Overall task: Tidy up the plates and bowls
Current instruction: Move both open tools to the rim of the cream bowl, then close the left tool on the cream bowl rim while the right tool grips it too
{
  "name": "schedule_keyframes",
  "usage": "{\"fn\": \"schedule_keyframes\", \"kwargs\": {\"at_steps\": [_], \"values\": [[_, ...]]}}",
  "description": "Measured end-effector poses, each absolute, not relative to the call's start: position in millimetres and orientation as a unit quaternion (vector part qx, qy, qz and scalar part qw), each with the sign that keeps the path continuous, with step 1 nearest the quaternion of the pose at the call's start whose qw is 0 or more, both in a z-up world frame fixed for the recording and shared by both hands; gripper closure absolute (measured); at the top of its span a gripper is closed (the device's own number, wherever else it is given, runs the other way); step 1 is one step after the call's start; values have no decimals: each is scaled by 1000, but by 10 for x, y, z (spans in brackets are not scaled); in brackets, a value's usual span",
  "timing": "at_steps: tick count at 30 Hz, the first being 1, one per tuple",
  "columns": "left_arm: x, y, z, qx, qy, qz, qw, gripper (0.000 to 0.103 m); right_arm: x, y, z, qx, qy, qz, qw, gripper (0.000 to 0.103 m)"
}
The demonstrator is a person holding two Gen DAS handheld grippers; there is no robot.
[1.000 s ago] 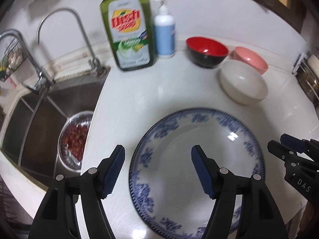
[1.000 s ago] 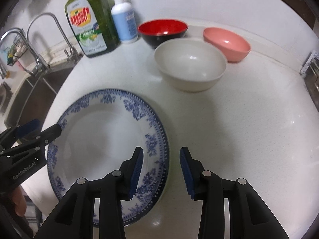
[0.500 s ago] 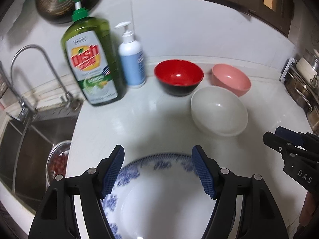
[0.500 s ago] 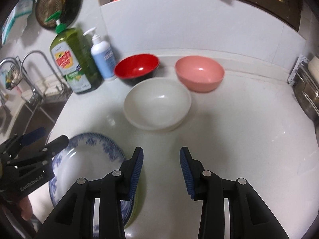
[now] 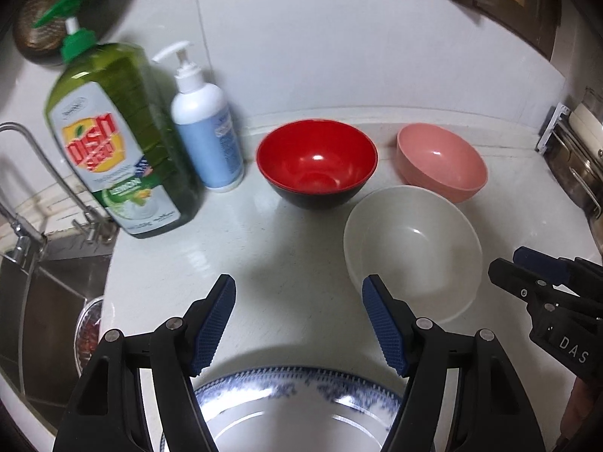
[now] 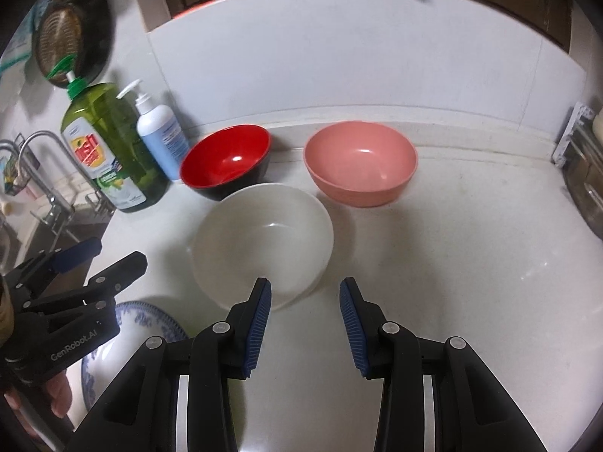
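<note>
A blue-patterned white plate [image 5: 297,406] lies at the near counter edge, under my open, empty left gripper [image 5: 299,301]; it also shows in the right wrist view [image 6: 139,324]. A white bowl [image 5: 412,248] [image 6: 264,241] stands just beyond my open, empty right gripper [image 6: 305,301]. Behind it stand a red-and-black bowl [image 5: 316,162] [image 6: 226,164] and a pink bowl [image 5: 441,165] [image 6: 360,162]. My right gripper also shows at the right of the left wrist view [image 5: 520,267]; my left gripper shows at the left of the right wrist view [image 6: 109,256].
A green dish-soap bottle [image 5: 120,139] and a white-and-blue pump bottle [image 5: 205,132] stand at the back left. A sink [image 5: 49,301] with a tap [image 5: 34,165] lies left of the white counter [image 6: 452,282]. A metal rack [image 6: 580,173] stands at the right.
Both grippers have drawn back and tilted up from the plate. The plate has slid to the bottom of both views and the three bowls now sit in the middle.
</note>
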State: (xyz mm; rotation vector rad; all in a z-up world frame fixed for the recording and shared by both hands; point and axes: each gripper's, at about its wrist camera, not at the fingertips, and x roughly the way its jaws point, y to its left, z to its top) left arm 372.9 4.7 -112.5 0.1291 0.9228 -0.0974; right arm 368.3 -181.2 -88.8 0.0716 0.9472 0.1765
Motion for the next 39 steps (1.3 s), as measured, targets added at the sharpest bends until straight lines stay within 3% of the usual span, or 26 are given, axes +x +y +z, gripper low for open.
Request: {"fn": "schedule_keyframes", "kwargs": {"at_steps": [11,14,24,39], "values": [[4113,-112,-1370,65,480,-72,872,48,4075,-1829,-1145,51,481,86,871,65],[4172,-130,-1419,61,487,-74,868,52,4141,-1833,-1199,55,489,86,866,70],[4285,-250,-1516,57,519,-104,846,92,4245,-1816,-1275,57,500,86,860,89],[4043,-395,-1288,51,516,-113,847,92,4120,-1950,-1124,77,498,73,861,93]]}}
